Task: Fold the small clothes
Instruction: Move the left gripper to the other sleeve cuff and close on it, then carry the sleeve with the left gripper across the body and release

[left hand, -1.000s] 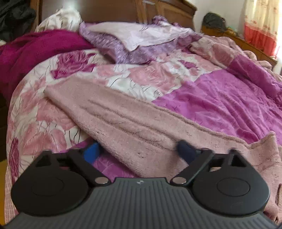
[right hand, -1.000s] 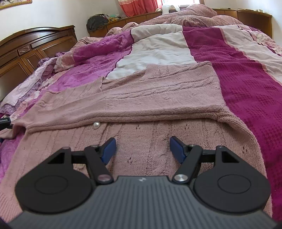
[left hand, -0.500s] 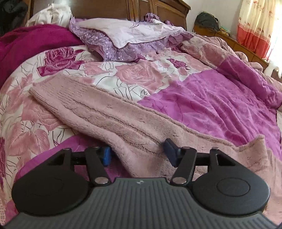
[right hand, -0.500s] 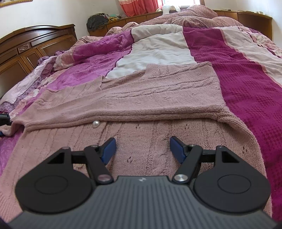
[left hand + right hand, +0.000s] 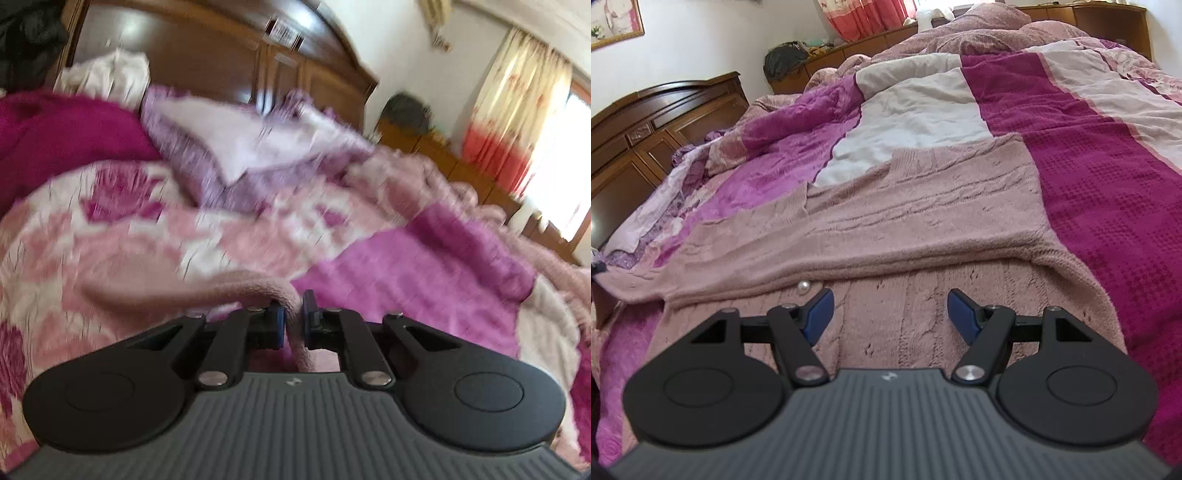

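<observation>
Sweater [image 5: 923, 229] sleeve is pinched in your left gripper [image 5: 292, 318]; its body lies rightward, beneath your right gripper [image 5: 890, 314], whose fingers are spread.

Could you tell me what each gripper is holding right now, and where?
The left gripper pinches the pink sweater by a sleeve; the right gripper holds nothing.

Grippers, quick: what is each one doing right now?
Left gripper: closed on the pink sweater sleeve.
Right gripper: open, holding nothing, over the sweater.
</observation>
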Demonstrator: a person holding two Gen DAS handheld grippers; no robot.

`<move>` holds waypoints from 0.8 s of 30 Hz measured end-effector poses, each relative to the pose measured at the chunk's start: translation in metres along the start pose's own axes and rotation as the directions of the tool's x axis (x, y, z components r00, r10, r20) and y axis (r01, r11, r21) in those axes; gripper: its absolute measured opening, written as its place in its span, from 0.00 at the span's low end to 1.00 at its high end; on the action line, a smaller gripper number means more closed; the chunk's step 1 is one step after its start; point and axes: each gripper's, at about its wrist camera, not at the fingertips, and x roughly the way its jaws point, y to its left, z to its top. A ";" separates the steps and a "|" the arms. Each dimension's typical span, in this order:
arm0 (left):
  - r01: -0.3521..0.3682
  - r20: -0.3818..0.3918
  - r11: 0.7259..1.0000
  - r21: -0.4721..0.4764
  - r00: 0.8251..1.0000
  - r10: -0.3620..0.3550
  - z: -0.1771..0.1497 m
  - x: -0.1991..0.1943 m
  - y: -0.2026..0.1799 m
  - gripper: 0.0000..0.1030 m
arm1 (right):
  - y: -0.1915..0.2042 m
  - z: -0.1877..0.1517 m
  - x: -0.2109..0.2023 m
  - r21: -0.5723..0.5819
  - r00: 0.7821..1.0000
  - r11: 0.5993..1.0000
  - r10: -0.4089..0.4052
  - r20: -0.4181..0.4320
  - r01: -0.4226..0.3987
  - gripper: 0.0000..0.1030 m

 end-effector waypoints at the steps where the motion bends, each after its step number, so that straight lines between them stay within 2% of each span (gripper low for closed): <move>1: 0.014 0.022 1.000 0.004 1.000 -0.014 0.005 -0.006 -0.004 0.09 | 0.000 0.000 -0.001 -0.001 1.000 1.000 0.001 0.003 -0.001 0.68; 6: 0.083 0.086 0.995 0.049 0.992 -0.087 0.021 -0.032 -0.037 0.09 | 0.000 0.002 -0.004 0.001 1.000 1.000 0.006 0.011 -0.006 0.68; 11: 0.200 0.091 0.971 0.128 0.973 -0.213 0.019 -0.056 -0.086 0.09 | -0.001 0.004 -0.006 0.012 1.000 1.000 0.009 0.017 -0.009 0.68; 15: 0.305 0.046 0.936 0.176 0.947 -0.317 0.005 -0.066 -0.130 0.09 | -0.004 0.006 -0.011 0.017 1.000 1.000 0.003 0.029 -0.003 0.68; 20: 0.389 0.000 0.896 0.214 0.917 -0.399 -0.029 -0.075 -0.186 0.09 | -0.011 0.009 -0.017 0.039 0.999 0.999 -0.007 0.048 0.005 0.68; 24: 0.463 -0.059 0.859 0.216 0.885 -0.462 -0.062 -0.076 -0.229 0.09 | -0.017 0.011 -0.019 0.062 0.998 0.998 -0.020 0.054 0.016 0.68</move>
